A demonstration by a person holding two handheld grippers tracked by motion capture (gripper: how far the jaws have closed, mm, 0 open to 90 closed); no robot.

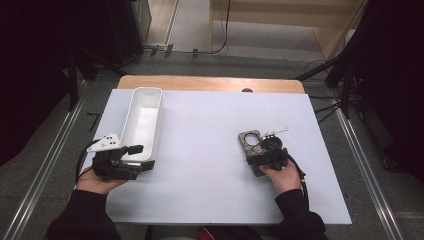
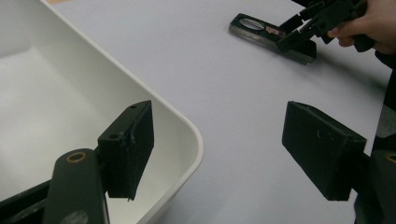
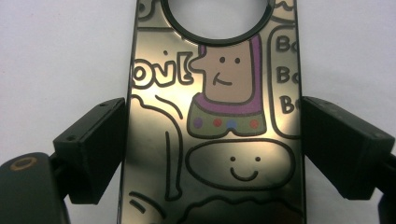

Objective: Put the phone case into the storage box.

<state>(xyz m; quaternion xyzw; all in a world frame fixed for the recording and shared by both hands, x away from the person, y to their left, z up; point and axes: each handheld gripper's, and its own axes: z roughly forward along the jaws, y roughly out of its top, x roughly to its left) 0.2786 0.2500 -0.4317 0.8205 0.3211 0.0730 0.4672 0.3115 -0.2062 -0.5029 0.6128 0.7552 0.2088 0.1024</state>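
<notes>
Glossy phone case (image 3: 215,121), dark with cartoon drawings and a round camera hole, lies flat on the white sheet (image 1: 210,150) at your right, well apart from the white bin (image 1: 142,125). Your right gripper (image 1: 264,152) straddles it across the width: 2 pads sit at its 2 long edges, touching or just shy of them. I cannot tell if they press yet; the case rests on the sheet, so I judge this a grasp being set, not made. Gripping across the narrow span suits a flat case. Your left gripper (image 2: 219,149) waits with jaws wide apart, holding nothing, 1 pad over the bin's near corner, likely to steady it. A small metal piece (image 1: 276,132) lies just beyond the case.
</notes>
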